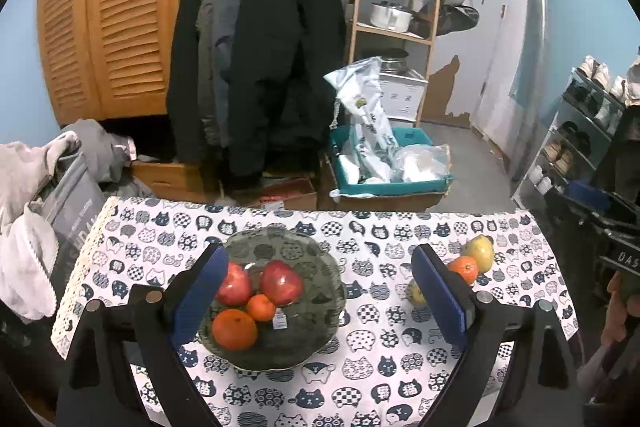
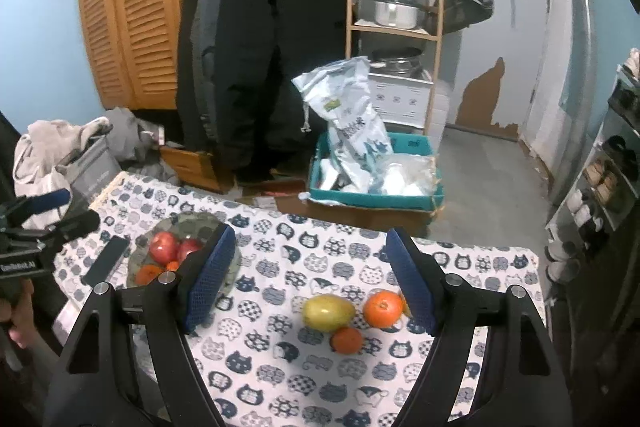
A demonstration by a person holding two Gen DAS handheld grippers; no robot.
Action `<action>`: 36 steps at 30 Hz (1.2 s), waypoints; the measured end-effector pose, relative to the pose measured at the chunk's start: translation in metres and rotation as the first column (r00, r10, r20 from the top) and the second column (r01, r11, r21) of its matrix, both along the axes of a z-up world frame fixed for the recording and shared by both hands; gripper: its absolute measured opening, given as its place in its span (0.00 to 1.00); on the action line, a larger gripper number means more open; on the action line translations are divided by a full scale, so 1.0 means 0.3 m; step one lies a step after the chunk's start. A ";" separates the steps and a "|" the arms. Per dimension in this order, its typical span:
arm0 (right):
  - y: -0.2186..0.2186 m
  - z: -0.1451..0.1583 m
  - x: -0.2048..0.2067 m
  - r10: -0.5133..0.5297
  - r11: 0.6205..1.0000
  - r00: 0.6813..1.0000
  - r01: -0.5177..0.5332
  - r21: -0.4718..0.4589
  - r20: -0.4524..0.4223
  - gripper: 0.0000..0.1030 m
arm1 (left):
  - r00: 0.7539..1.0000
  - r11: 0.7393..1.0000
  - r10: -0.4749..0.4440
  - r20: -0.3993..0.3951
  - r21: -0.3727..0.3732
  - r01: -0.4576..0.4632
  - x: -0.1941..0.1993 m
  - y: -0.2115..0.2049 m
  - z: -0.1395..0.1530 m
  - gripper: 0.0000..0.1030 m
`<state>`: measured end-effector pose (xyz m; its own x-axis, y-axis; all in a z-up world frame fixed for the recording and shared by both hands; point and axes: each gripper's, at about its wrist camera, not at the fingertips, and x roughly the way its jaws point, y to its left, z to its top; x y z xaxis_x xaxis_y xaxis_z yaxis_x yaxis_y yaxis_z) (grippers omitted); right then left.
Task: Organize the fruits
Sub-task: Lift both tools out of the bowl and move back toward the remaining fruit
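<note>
Both jaws spread and empty: the left hand-held gripper (image 1: 320, 291) hovered over the plate (image 1: 320, 263) of gathered fruit, while the right hand-held gripper (image 2: 310, 279) framed the loose pear (image 2: 328, 311) and tangerines (image 2: 383, 307) on the counter (image 2: 280, 367), ready for collecting.

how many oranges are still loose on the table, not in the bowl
2: a larger orange beside the right finger, and a smaller orange in front of the yellow pear. More may hide behind that finger.

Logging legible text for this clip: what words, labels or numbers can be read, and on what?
"DAS", cut off: right gripper body, left wrist view.
Small white label: left gripper body; too blurred to read.
Grey bag beside the table: pale print, unreadable.
White sack in the teal bin: logo and print, unreadable.
Sticker in the fruit bowl: too small.
</note>
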<state>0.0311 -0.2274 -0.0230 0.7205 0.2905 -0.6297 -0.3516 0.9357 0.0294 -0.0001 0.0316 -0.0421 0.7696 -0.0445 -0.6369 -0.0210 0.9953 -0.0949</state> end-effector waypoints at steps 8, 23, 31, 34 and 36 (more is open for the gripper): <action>-0.086 -0.022 -0.009 -0.044 0.999 0.999 0.044 -0.012 -0.006 0.76 | 0.999 0.999 -0.038 0.002 0.021 0.038 0.016 -0.077 0.013 0.91; -0.172 -0.060 0.005 -0.095 0.995 0.995 0.094 -0.015 -0.034 0.76 | 0.996 0.996 -0.089 -0.027 0.028 0.089 0.058 -0.166 -0.022 0.92; -0.178 -0.149 0.042 -0.109 0.994 0.989 0.106 -0.036 -0.099 0.76 | 0.988 0.992 -0.122 -0.091 0.022 0.125 0.127 -0.228 -0.117 0.96; -0.184 -0.197 0.063 -0.116 0.993 0.984 0.112 -0.038 -0.137 0.76 | 0.984 0.991 -0.127 -0.125 0.015 0.130 0.151 -0.247 -0.163 0.96; -0.191 -0.230 0.076 -0.121 0.992 0.979 0.116 -0.040 -0.165 0.76 | 0.981 0.991 -0.132 -0.142 0.001 0.134 0.163 -0.258 -0.189 0.96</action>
<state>0.0538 -0.2847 -0.0921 0.6327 0.1882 -0.7512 -0.2302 0.9719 0.0496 0.0487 -0.0459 -0.0989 0.6594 -0.1330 -0.7399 0.0992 0.9910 -0.0897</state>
